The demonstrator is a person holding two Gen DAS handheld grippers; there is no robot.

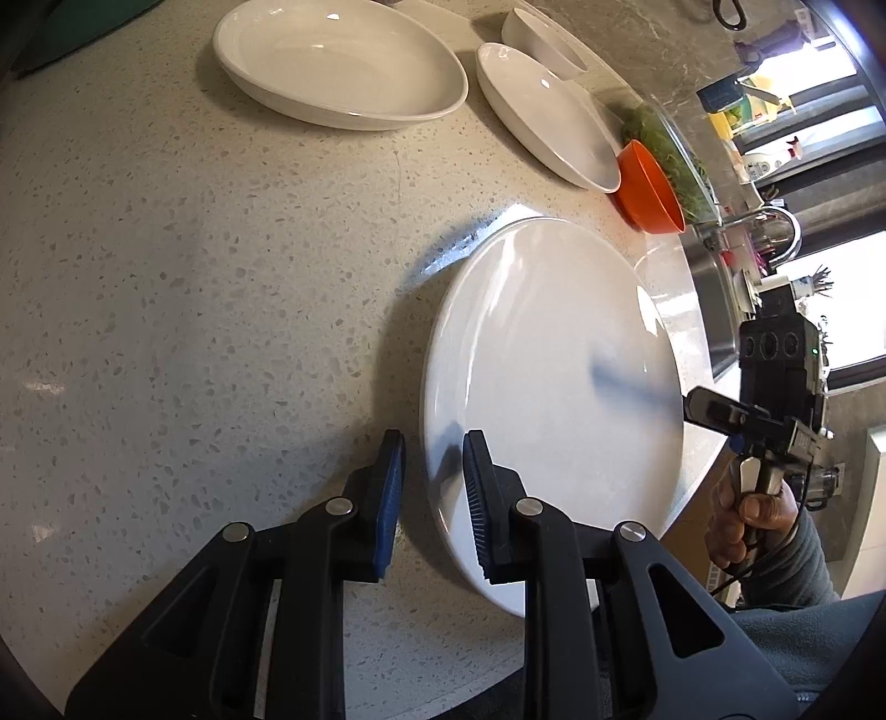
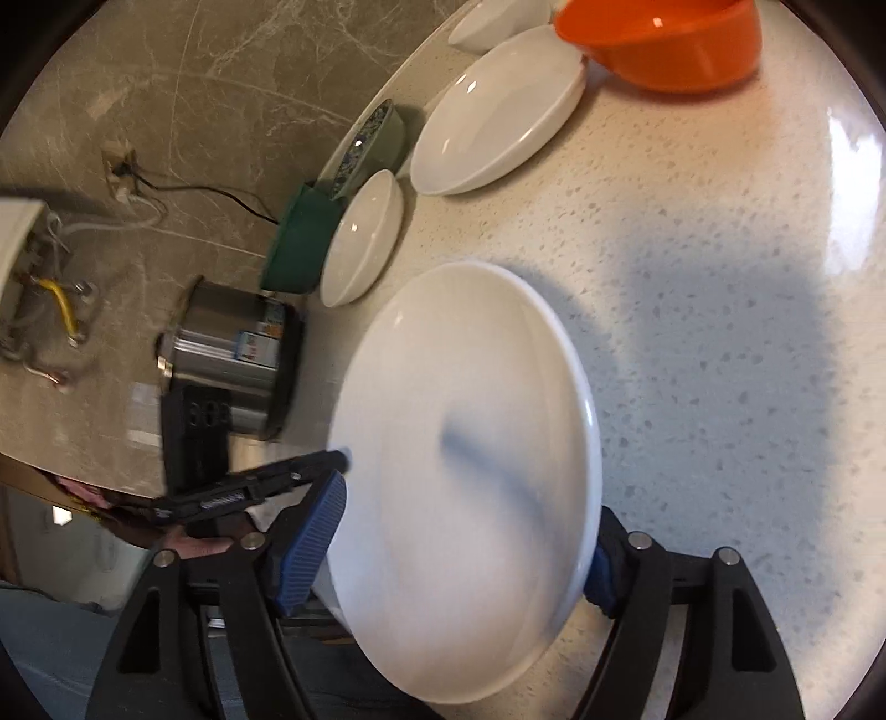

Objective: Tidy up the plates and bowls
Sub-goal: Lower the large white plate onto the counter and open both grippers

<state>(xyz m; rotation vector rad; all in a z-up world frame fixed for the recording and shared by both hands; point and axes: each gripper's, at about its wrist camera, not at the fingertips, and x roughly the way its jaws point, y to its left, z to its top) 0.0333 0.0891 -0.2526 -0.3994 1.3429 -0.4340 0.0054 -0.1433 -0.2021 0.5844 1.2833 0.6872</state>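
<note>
A large white flat plate (image 1: 554, 387) lies on the speckled counter, tilted slightly. My left gripper (image 1: 434, 487) straddles its near rim, one pad below and one on top, with a gap between the pads. My right gripper (image 2: 465, 554) holds the same plate (image 2: 470, 471) at the opposite rim, its blue pads on either side; it also shows at the plate's far edge in the left wrist view (image 1: 714, 412). Beyond lie a wide white bowl (image 1: 338, 61), a shallow white dish (image 1: 548, 116), a small white bowl (image 1: 545, 36) and an orange bowl (image 1: 650, 188).
A glass bowl of greens (image 1: 670, 144) stands behind the orange bowl. The sink and faucet (image 1: 775, 221) lie past the counter's right edge. In the right wrist view a green container (image 2: 302, 238) and a steel pot (image 2: 232, 360) stand by the counter's edge.
</note>
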